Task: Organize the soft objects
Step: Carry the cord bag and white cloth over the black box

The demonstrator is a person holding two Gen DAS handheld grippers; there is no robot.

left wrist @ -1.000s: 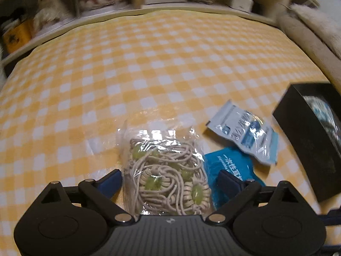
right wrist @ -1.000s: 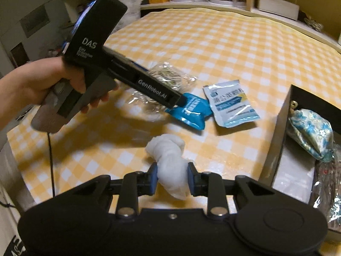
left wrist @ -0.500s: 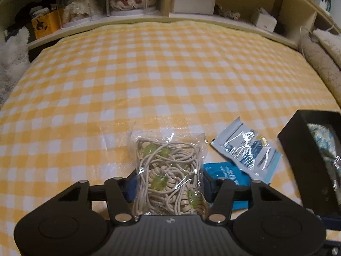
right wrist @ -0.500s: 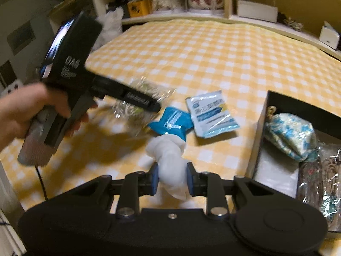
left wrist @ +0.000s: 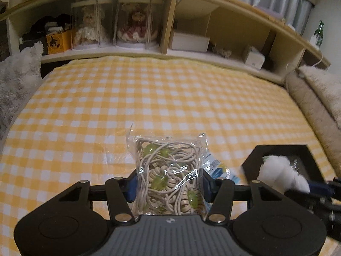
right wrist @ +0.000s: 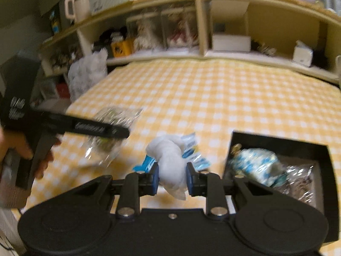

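My left gripper (left wrist: 168,186) is shut on a clear bag of beige cord with green beads (left wrist: 170,177) and holds it above the yellow checked cloth (left wrist: 149,98). My right gripper (right wrist: 171,180) is shut on a white knotted cloth bundle (right wrist: 170,157), lifted off the cloth; it also shows in the left wrist view (left wrist: 281,176). A black box (right wrist: 279,147) at the right holds a blue floral pouch (right wrist: 253,165) and a shiny clear bag (right wrist: 298,181). Two blue packets (right wrist: 191,151) lie on the cloth behind the bundle.
A wooden shelf (left wrist: 191,51) with doll cases and small boxes runs along the far edge. A fluffy white cushion (left wrist: 17,79) is at the left, a beige furry one (left wrist: 315,93) at the right. The left gripper body and hand (right wrist: 32,140) cross the right wrist view.
Both grippers have risen from the cloth with their loads. The left shut on the cord bag and lifted it. The right carried the white bundle up and toward the black box.
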